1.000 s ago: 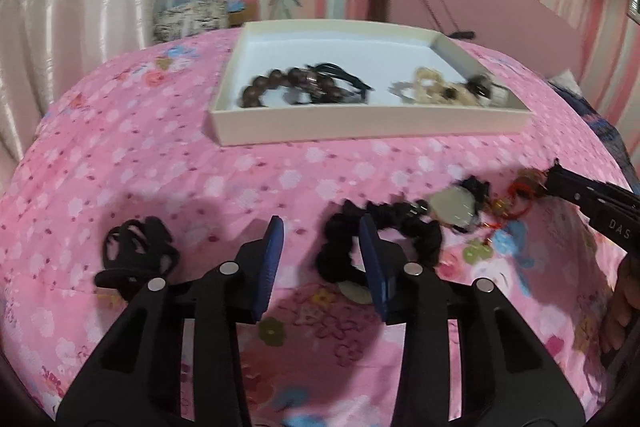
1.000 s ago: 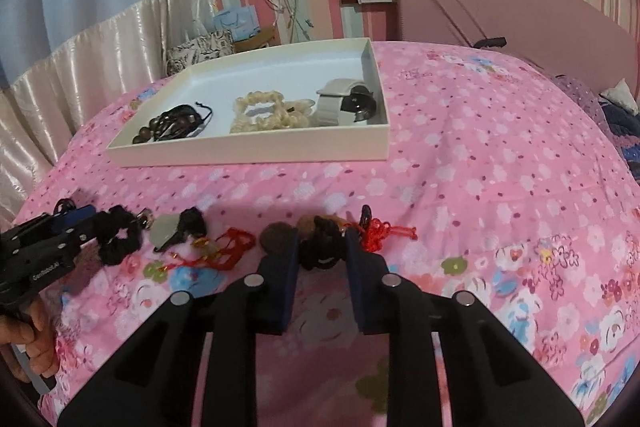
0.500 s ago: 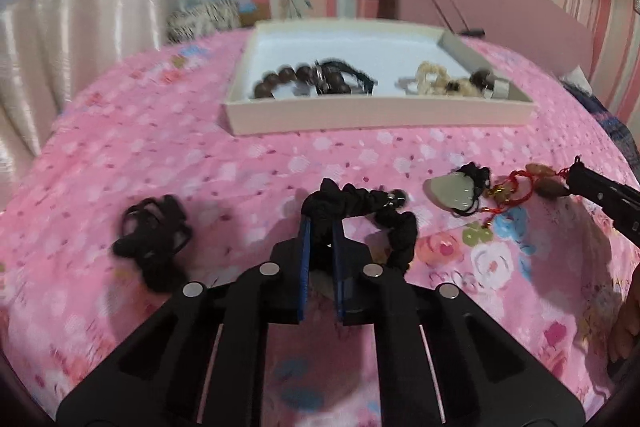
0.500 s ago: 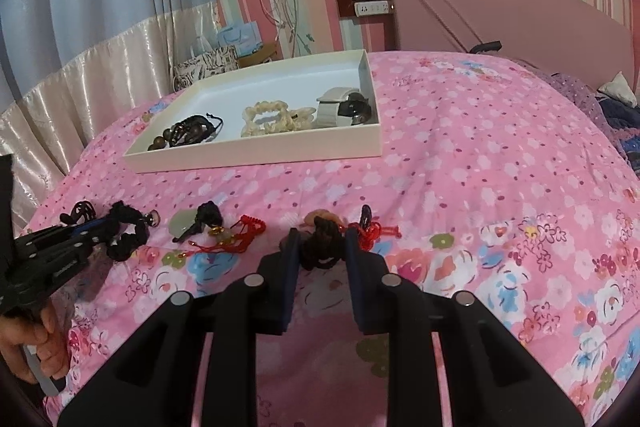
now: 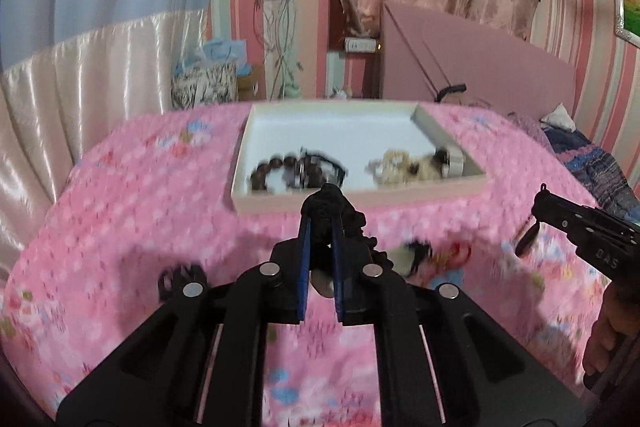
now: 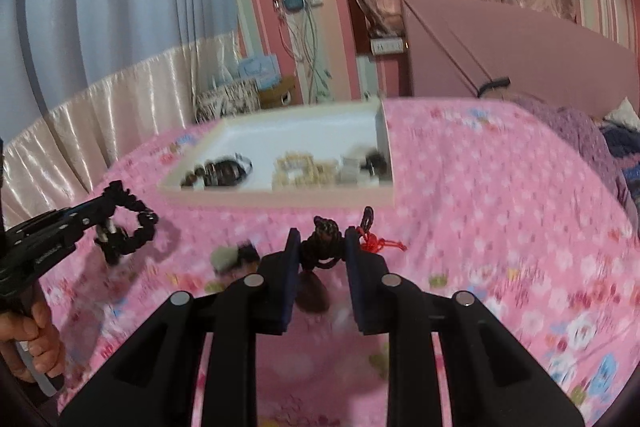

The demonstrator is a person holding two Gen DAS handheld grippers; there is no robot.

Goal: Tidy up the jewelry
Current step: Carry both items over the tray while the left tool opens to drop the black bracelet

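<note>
We are in the carrying step, with the white tray on the pink bed already holding beads and both pieces lifted clear of the cover; next each must travel over the near wall and be let go inside. Both arms reach forward, tilted downward; the left tongs are pressed together, pinching the black bracelet, and the right tongs clamp the dark knotted pendant, its red cord trailing.
</note>
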